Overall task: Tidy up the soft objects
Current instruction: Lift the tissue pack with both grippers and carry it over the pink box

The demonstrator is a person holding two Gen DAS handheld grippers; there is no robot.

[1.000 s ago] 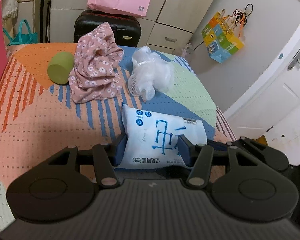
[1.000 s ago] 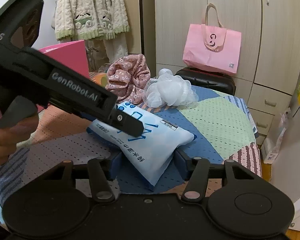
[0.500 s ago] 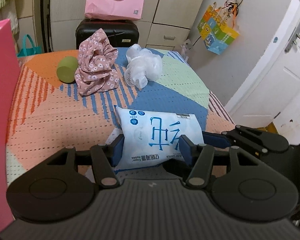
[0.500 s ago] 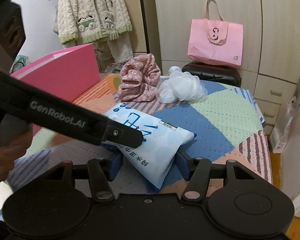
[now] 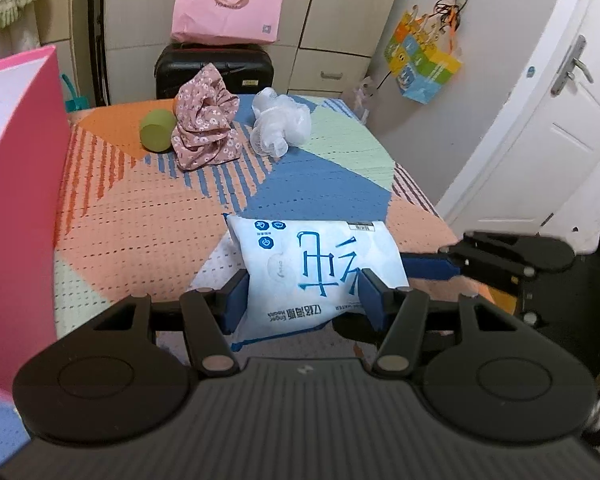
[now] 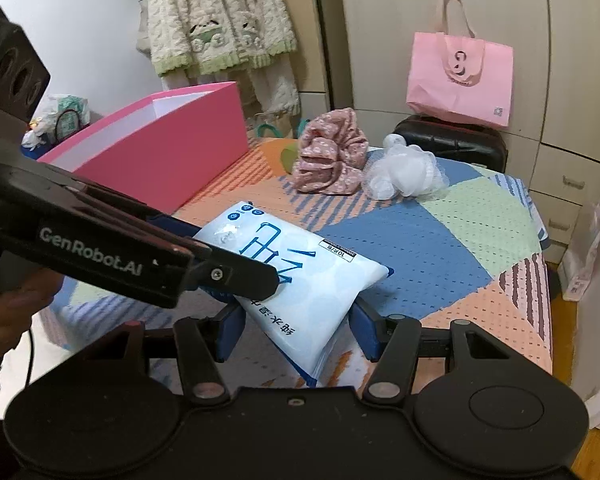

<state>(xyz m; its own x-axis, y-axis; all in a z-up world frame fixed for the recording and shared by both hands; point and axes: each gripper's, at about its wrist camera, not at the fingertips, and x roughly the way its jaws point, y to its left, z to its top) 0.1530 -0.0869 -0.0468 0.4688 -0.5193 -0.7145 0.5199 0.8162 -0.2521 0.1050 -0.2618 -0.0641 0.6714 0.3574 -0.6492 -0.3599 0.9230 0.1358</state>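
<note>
A pale blue soft pack of wipes [image 5: 316, 268] [image 6: 300, 280] is held off the patterned bedspread [image 5: 140, 220] by both grippers. My left gripper [image 5: 304, 300] is shut on one end of it. My right gripper [image 6: 296, 332] is shut on the other end. Each gripper shows in the other's view. A pink floral cloth [image 5: 206, 124] [image 6: 332, 158], a white mesh bath puff [image 5: 280, 124] [image 6: 404, 172] and a green roll [image 5: 156, 132] lie at the far end of the bed. A pink open box [image 6: 160, 148] [image 5: 16, 200] stands along the left.
A black suitcase [image 5: 216, 72] with a pink tote bag [image 5: 228, 4] on it stands beyond the bed, in front of wardrobes. A white door [image 5: 540, 140] and a colourful hanging bag [image 5: 420, 64] are on the right. A knitted garment [image 6: 220, 20] hangs behind the box.
Both grippers have lifted the wipes pack and drawn it back from the far objects, which look smaller now. The pink box has come further into both views.
</note>
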